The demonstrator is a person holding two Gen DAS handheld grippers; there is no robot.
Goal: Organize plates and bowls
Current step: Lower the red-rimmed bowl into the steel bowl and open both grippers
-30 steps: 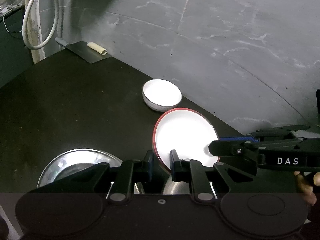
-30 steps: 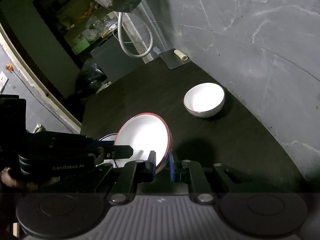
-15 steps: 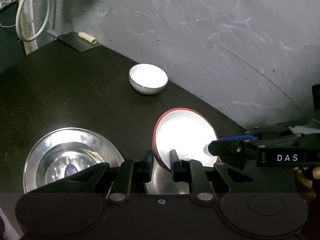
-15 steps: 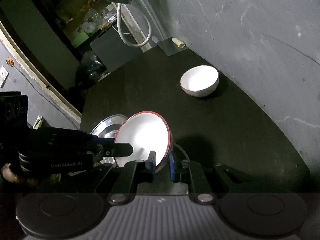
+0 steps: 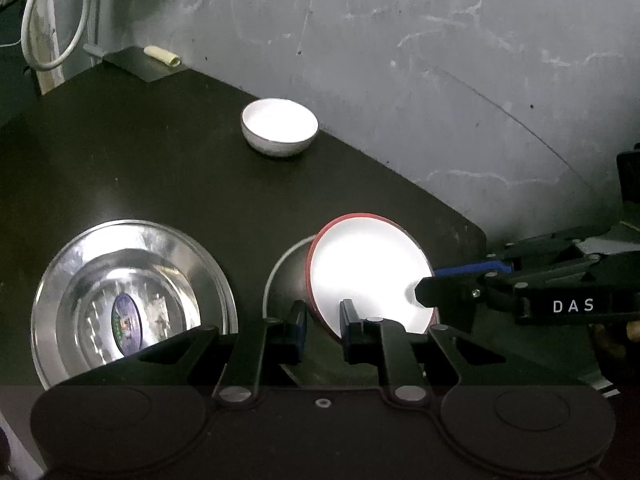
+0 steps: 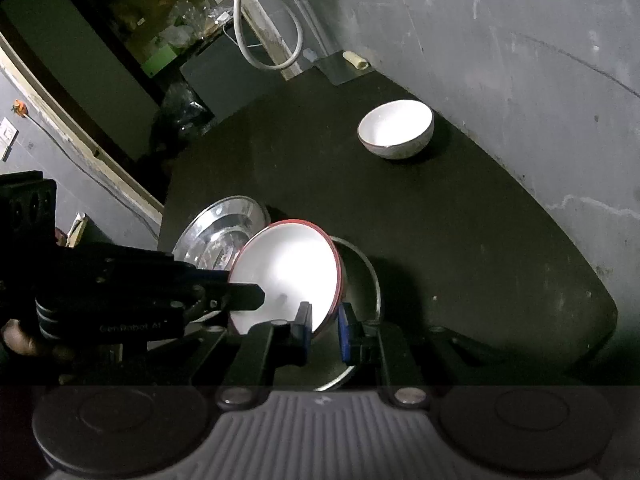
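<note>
A red-rimmed white bowl (image 5: 366, 272) is held tilted above the black table, gripped on opposite rims by both grippers. My left gripper (image 5: 323, 326) is shut on its near rim; my right gripper (image 6: 324, 326) is shut on the other rim and shows in the left wrist view (image 5: 430, 292). The bowl also shows in the right wrist view (image 6: 286, 272). A second steel plate (image 6: 360, 280) lies under the bowl. A large steel plate (image 5: 132, 300) lies to the left. A small white bowl (image 5: 279, 126) stands near the wall.
A grey wall (image 5: 440, 80) borders the table's far side. A flat metal tool with a pale handle (image 5: 160, 56) lies at the far corner, next to a white hose (image 5: 52, 20). The table's right edge (image 5: 476, 232) is close.
Both grippers lifted the red-rimmed bowl up and back; the steel plates and the small white bowl now look farther away and more of the table shows.
</note>
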